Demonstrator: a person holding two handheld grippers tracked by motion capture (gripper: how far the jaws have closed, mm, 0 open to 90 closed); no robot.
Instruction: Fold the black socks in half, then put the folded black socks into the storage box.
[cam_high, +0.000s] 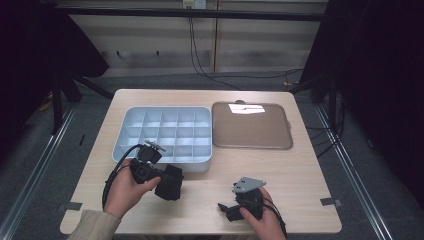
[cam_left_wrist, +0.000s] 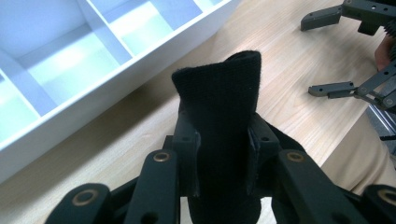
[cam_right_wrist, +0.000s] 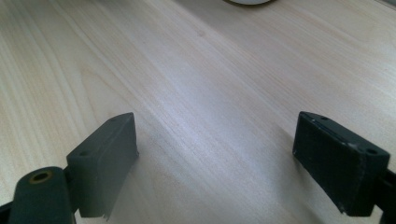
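High view is showing one black sock clenched in the left tongs near the desk's front edge, one compartment tray, one lid; right tongs are gaping released.

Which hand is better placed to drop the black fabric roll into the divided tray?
Left. Its tongs are already shut on the black fabric roll, right beside the front wall of the divided tray. The right tongs stand open over bare table, with nothing between them and farther from the tray.
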